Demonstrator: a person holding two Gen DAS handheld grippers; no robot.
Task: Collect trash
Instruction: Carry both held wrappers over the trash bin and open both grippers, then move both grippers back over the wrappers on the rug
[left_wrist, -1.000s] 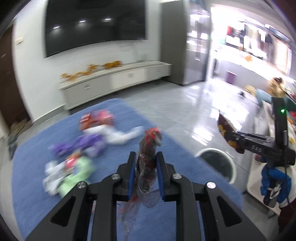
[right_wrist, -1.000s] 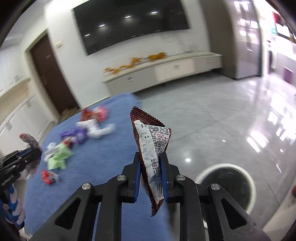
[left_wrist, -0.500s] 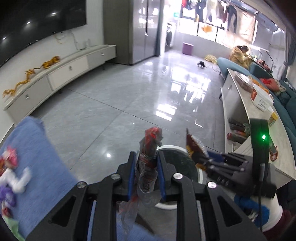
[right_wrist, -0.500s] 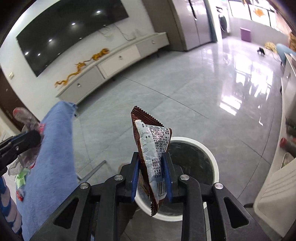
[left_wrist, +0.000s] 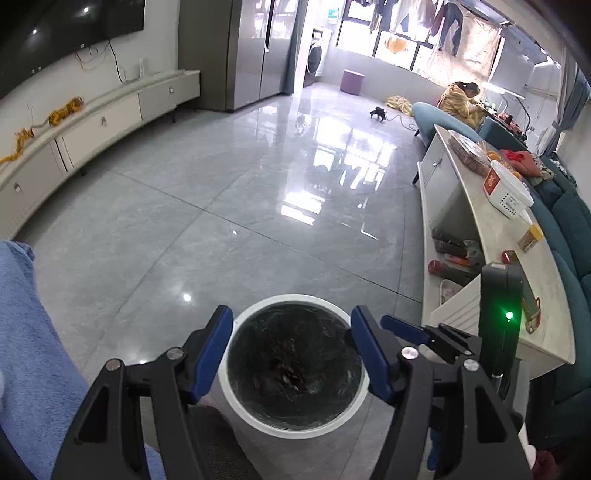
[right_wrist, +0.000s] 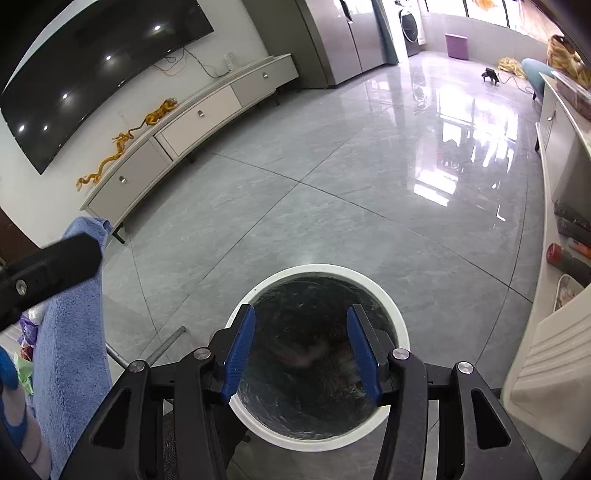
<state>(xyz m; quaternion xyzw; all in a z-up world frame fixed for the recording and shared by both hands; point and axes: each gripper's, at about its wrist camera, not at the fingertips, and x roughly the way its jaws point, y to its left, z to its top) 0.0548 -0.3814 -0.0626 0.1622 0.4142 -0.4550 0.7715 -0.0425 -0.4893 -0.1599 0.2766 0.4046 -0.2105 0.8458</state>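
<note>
Trash bin (left_wrist: 295, 424) | both tongs (left_wrist: 291, 354) (right_wrist: 301, 350) tilted down above, just spread, empty | wrappers possibly inside

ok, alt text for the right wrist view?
The open, empty right gripper hangs over a white-rimmed trash bin with a dark liner on a grey tiled floor. The left gripper and a blue towel show at left.

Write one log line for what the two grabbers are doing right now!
left gripper: open, empty, jaws just opened | right gripper: open, empty, jaws just opened | both above trash bin | wrappers released
</note>
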